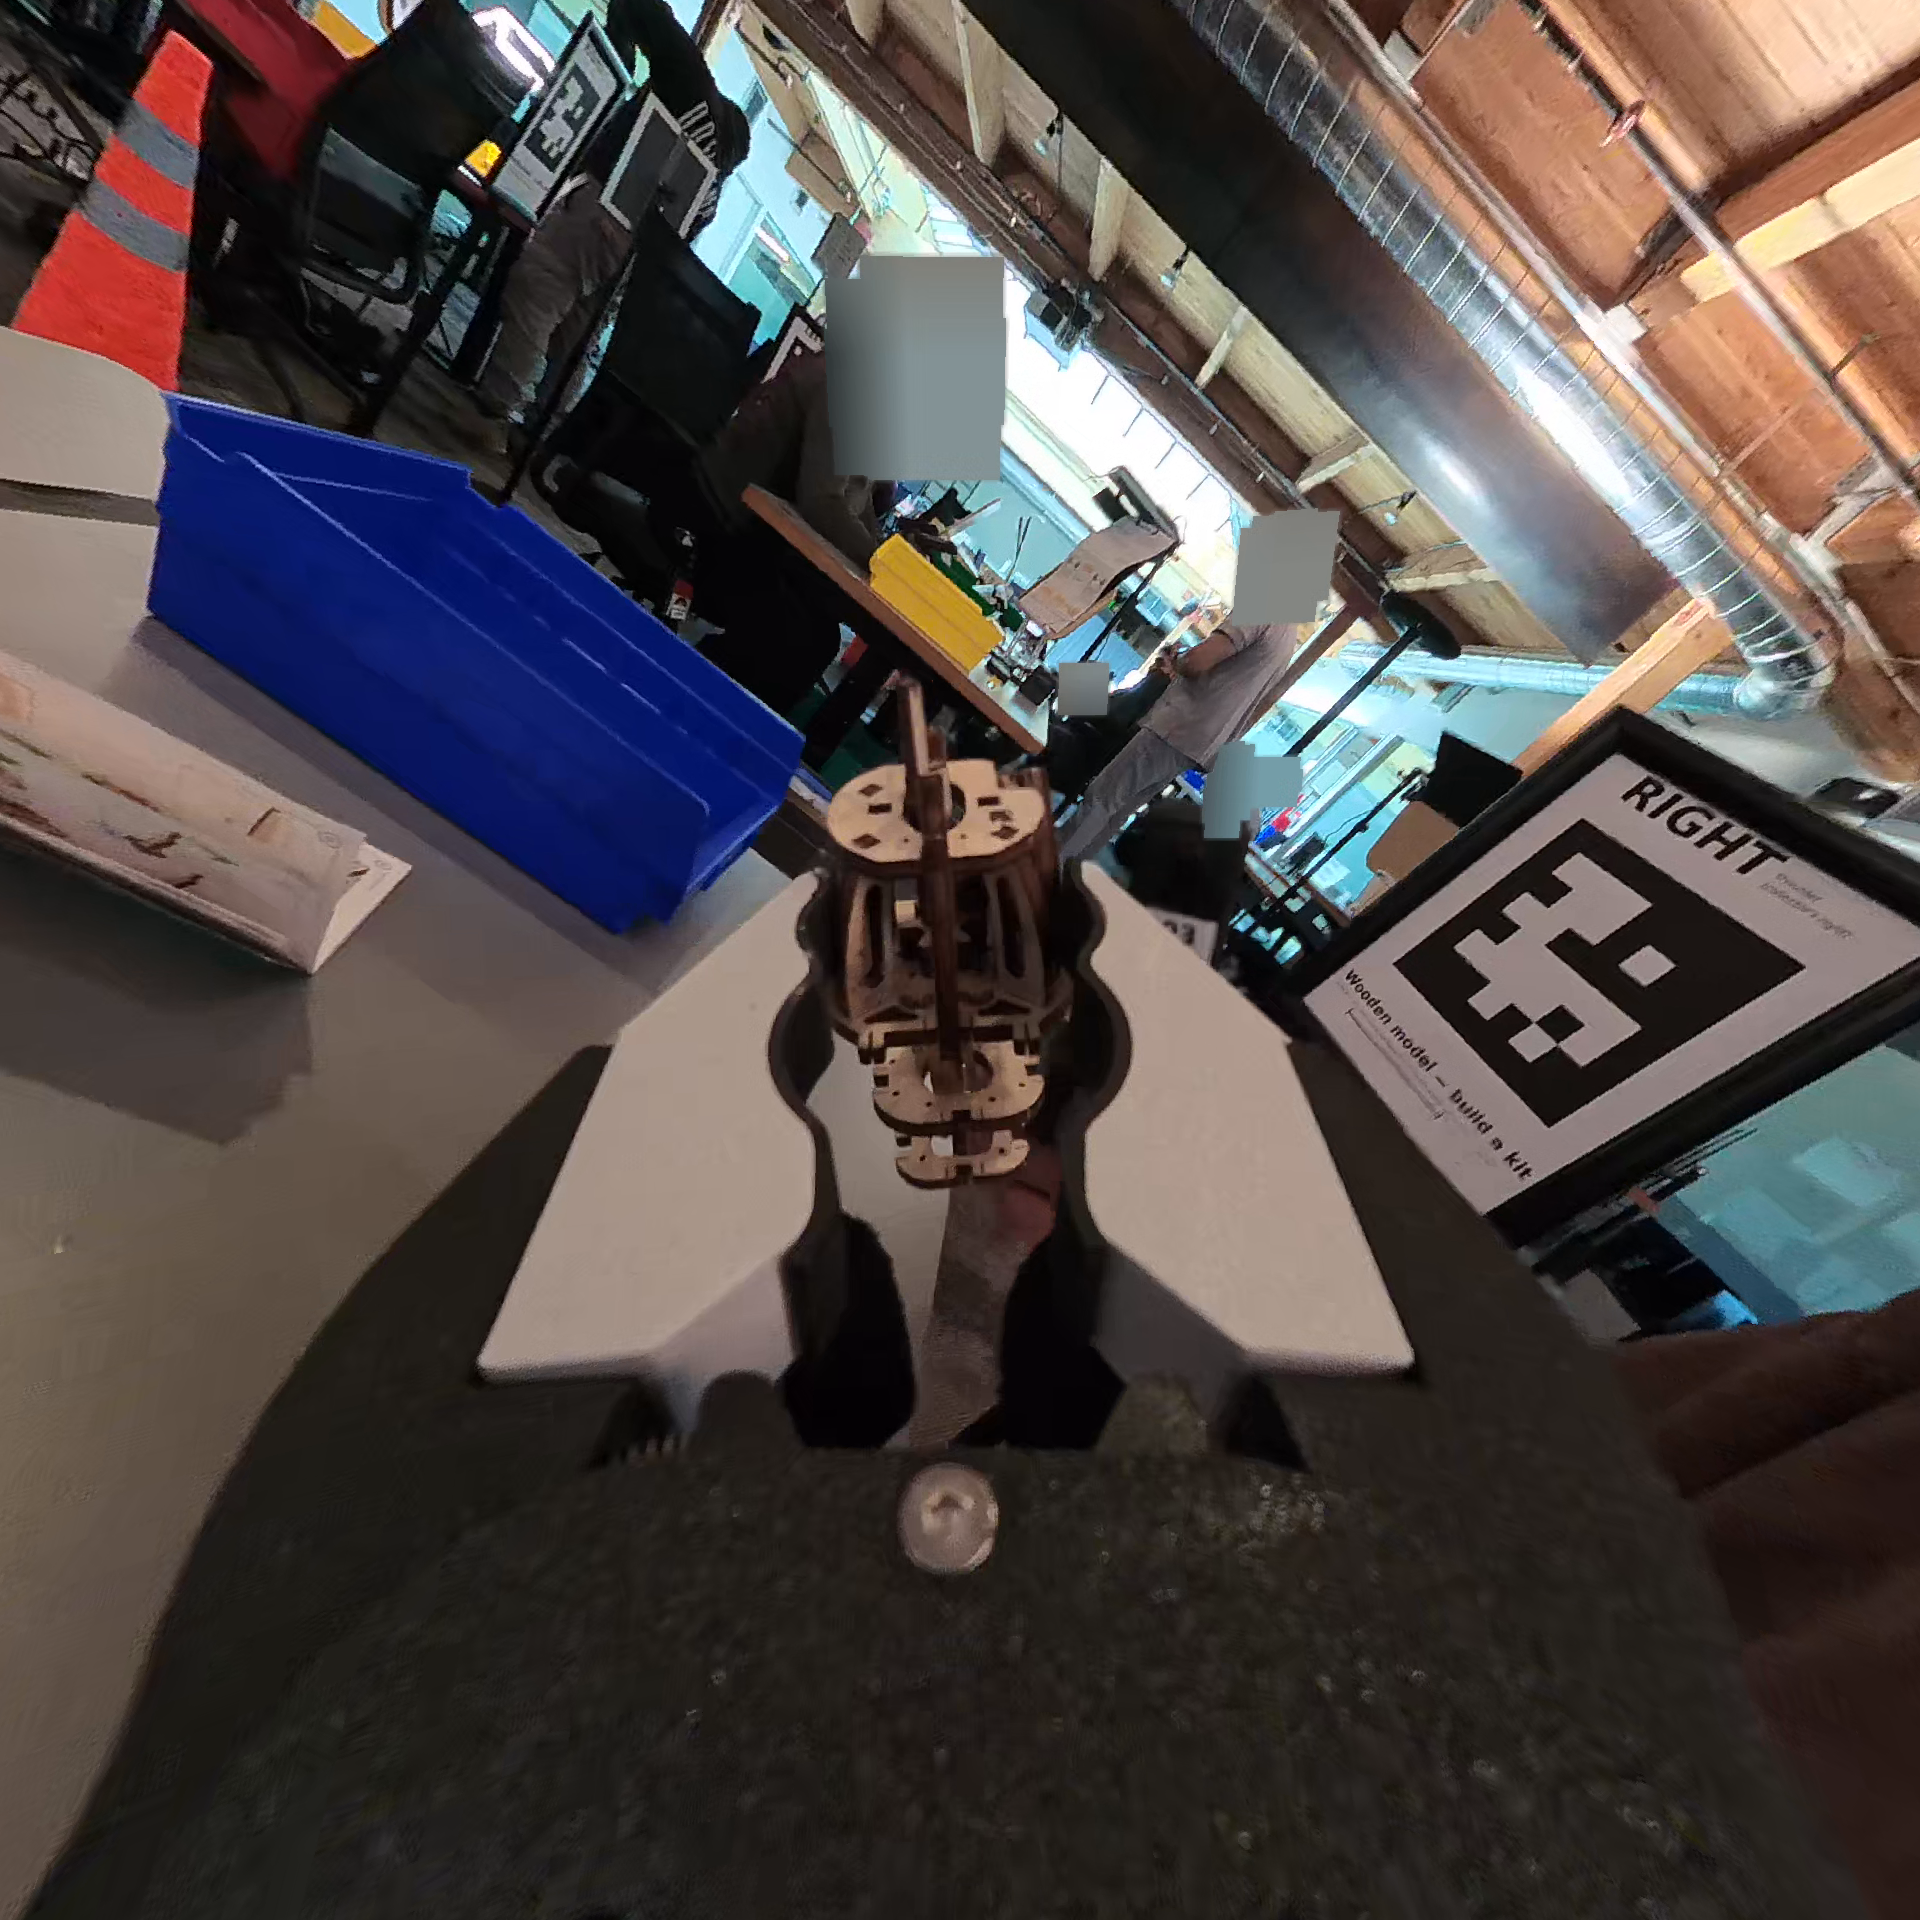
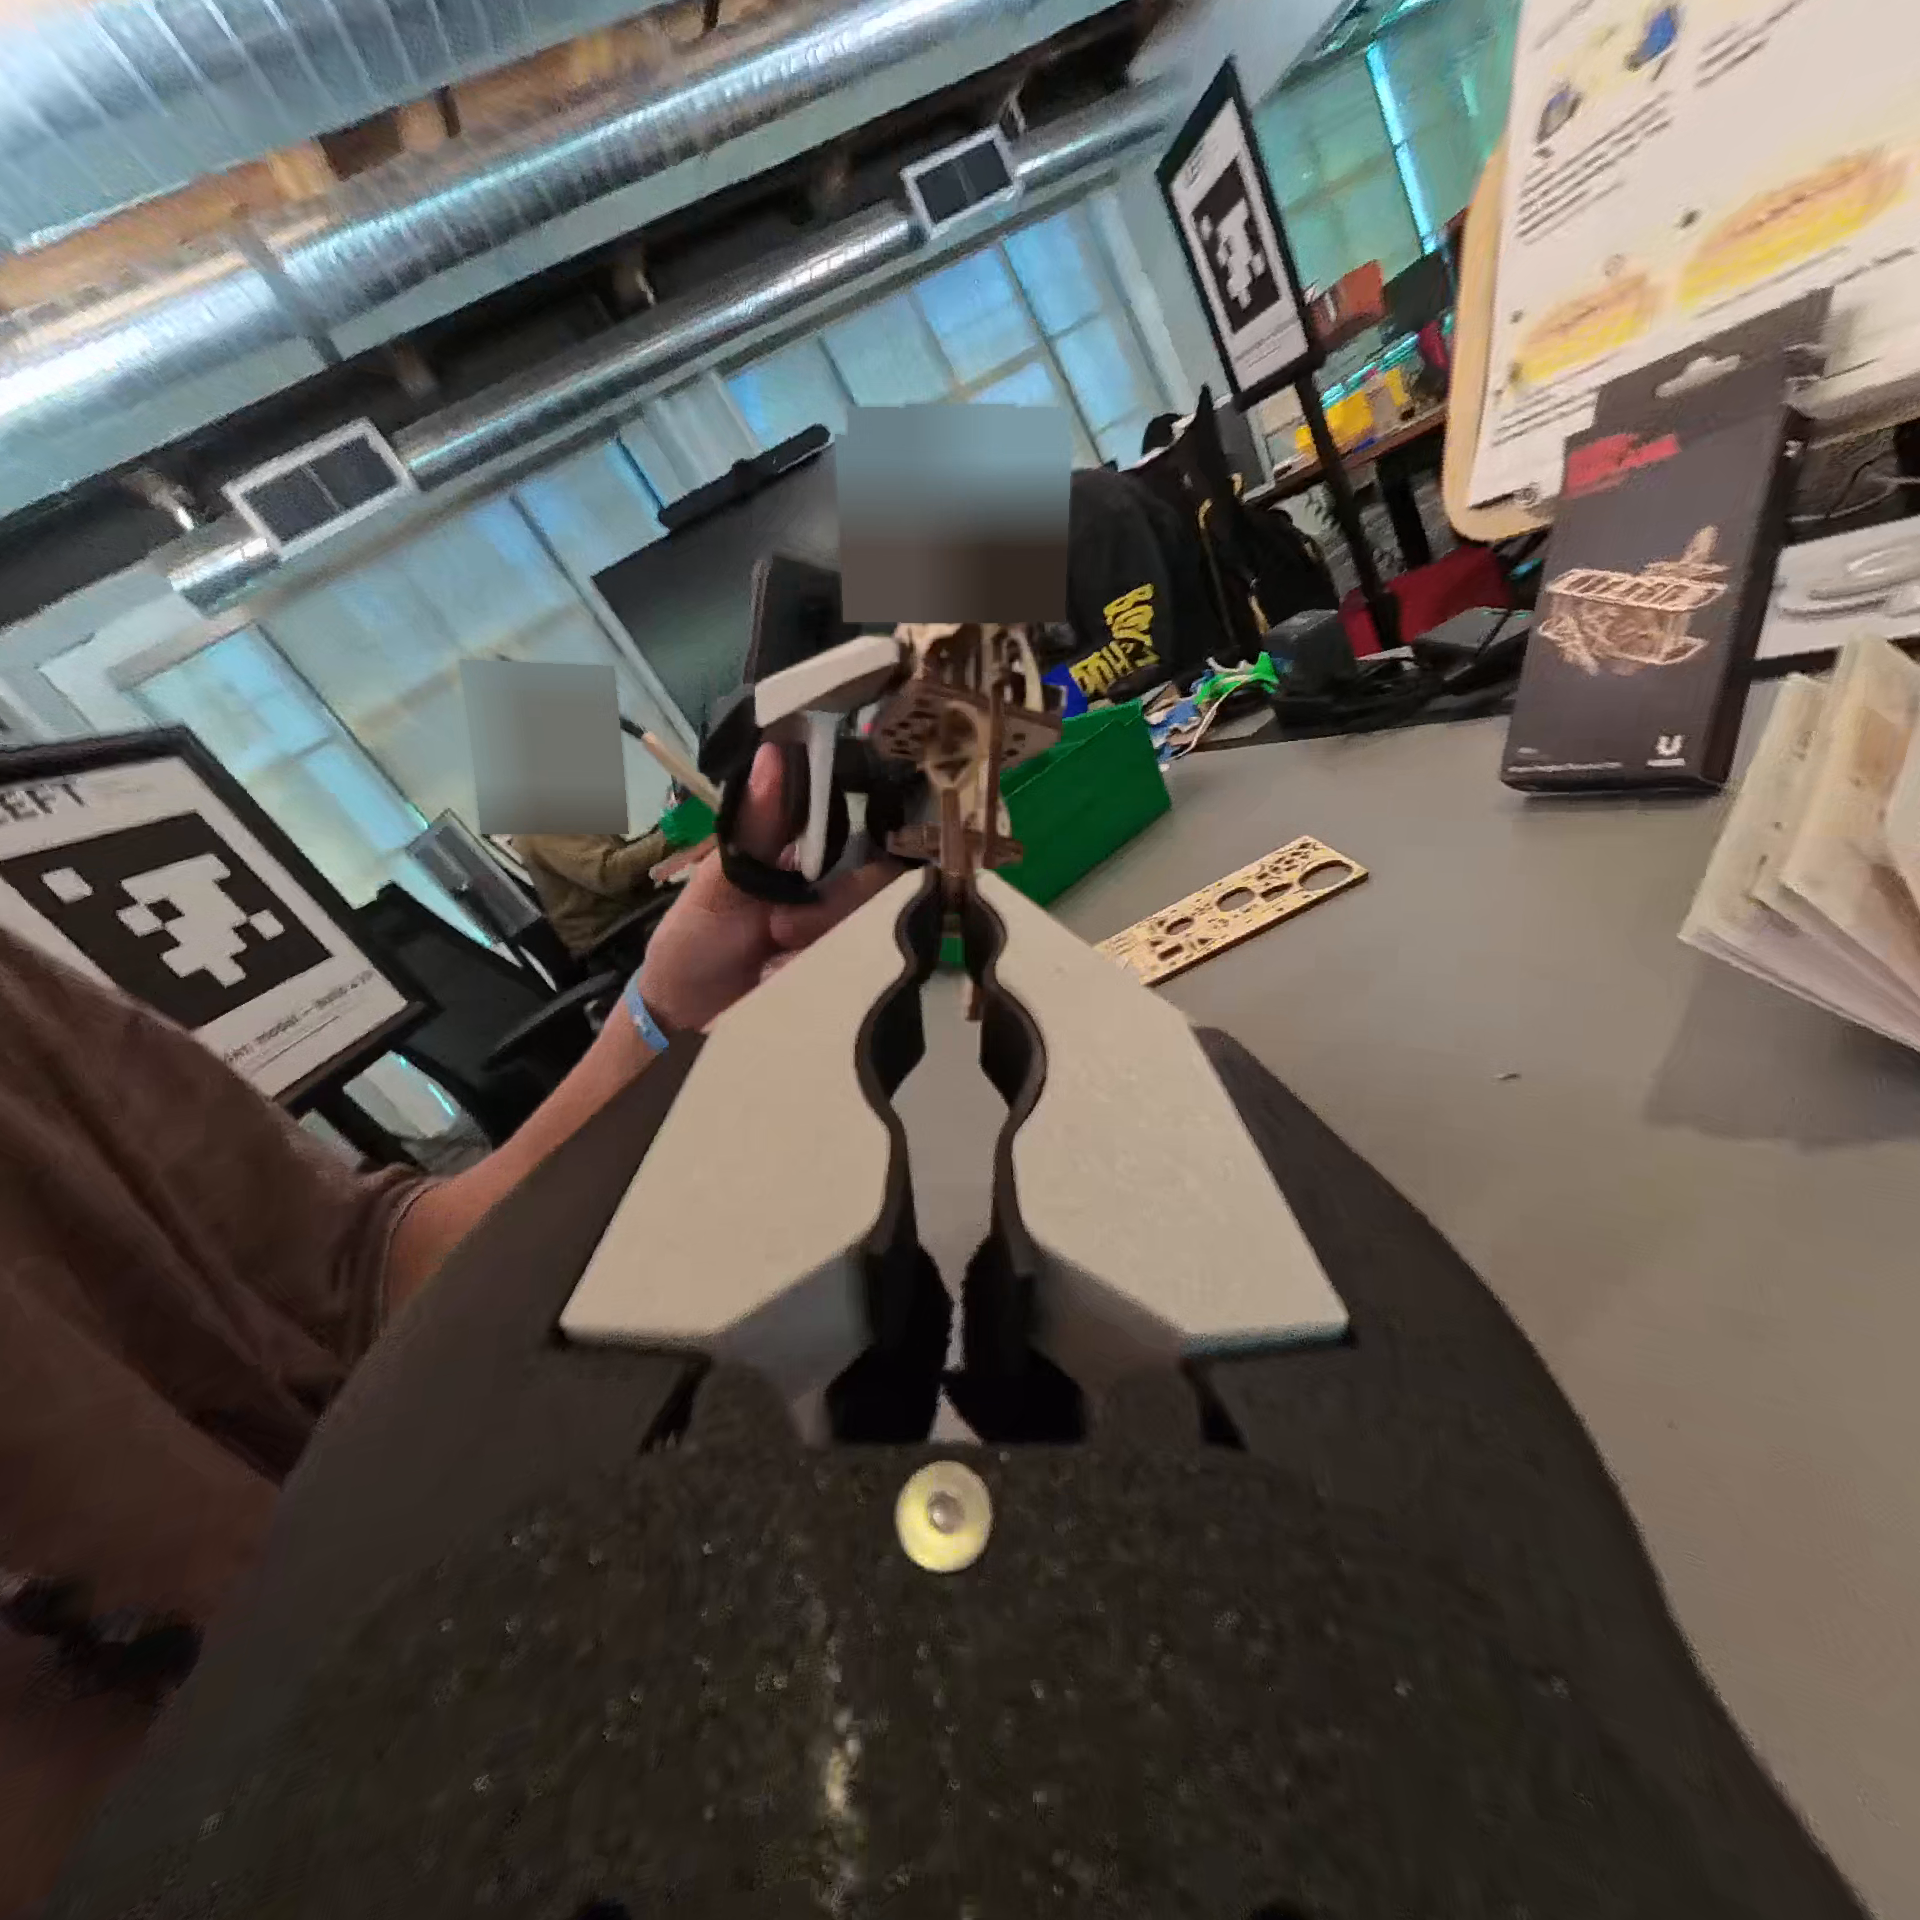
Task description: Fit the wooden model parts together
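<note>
In the left wrist view my left gripper is shut on a wooden model assembly, a small cage of laser-cut plates held above the grey table. A thin wooden shaft runs through its middle and sticks out at the far end. In the right wrist view my right gripper is shut on a thin wooden shaft piece that reaches into the same assembly. The left gripper shows there farther off, held by a hand.
A blue bin and an open instruction booklet lie at the left. A green bin, a punched wooden parts sheet, a black kit box and stacked wooden sheets are on the table. Framed marker signs stand at the sides. One gripper's finger ends stand about 7 cm off the other's.
</note>
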`<move>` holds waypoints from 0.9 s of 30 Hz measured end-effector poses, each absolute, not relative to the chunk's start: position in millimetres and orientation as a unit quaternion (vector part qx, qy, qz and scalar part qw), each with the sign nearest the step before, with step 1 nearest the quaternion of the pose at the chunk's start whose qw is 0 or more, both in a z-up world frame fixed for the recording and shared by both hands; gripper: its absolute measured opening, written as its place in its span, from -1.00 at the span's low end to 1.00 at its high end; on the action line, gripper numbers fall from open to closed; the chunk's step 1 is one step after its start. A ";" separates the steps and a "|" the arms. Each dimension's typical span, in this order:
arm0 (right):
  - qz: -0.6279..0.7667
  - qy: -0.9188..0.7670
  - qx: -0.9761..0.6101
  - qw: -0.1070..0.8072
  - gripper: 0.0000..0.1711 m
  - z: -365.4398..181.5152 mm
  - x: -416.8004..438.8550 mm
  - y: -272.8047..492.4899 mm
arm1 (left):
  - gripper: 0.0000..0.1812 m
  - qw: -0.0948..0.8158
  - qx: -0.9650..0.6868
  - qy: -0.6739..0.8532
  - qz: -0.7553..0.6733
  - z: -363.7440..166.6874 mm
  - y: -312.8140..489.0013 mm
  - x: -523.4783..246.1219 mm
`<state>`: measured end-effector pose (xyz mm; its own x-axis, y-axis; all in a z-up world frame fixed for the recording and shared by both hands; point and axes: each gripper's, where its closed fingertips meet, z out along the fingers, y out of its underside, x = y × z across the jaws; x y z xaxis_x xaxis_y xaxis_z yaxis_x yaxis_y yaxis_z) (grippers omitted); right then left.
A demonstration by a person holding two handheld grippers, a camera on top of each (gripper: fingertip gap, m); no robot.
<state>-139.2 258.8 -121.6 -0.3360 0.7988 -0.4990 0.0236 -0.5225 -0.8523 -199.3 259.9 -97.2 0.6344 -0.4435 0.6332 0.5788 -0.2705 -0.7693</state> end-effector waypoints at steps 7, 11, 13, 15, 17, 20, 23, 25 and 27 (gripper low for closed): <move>0.698 -0.421 -0.509 0.278 -0.98 -114.3 -145.2 252.6 | -0.57 0.608 -0.673 -0.040 -0.419 -91.5 251.0 -192.9; 0.697 -0.398 -0.526 0.280 -0.98 -119.8 -139.4 264.7 | -0.56 0.616 -0.673 -0.035 -0.408 -86.4 248.1 -194.5; 0.691 -0.397 -0.534 0.282 -0.98 -121.8 -139.6 267.5 | -0.57 0.616 -0.678 -0.028 -0.401 -86.5 247.5 -192.6; 0.686 -0.406 -0.533 0.283 -0.98 -119.8 -142.0 264.6 | -0.57 0.616 -0.677 -0.021 -0.403 -85.0 246.2 -189.8; 0.712 -0.418 -0.500 0.262 -0.98 -106.9 -140.4 249.9 | -0.57 0.618 -0.679 -0.021 -0.397 -84.8 246.6 -190.9; 0.708 -0.442 -0.490 0.250 -0.98 -101.6 -139.8 237.2 | -0.57 0.618 -0.687 -0.022 -0.381 -87.3 247.6 -194.3; 0.692 -0.472 -0.485 0.249 -0.98 -99.6 -141.1 226.8 | -0.56 0.617 -0.696 -0.021 -0.367 -89.9 247.7 -196.1; 0.670 -0.495 -0.491 0.253 -0.98 -98.0 -143.6 220.7 | -0.56 0.615 -0.708 -0.022 -0.346 -94.4 249.2 -198.9; 0.622 -0.531 -0.505 0.277 -0.98 -99.6 -148.9 217.1 | -0.56 0.615 -0.716 -0.024 -0.330 -96.3 250.0 -201.1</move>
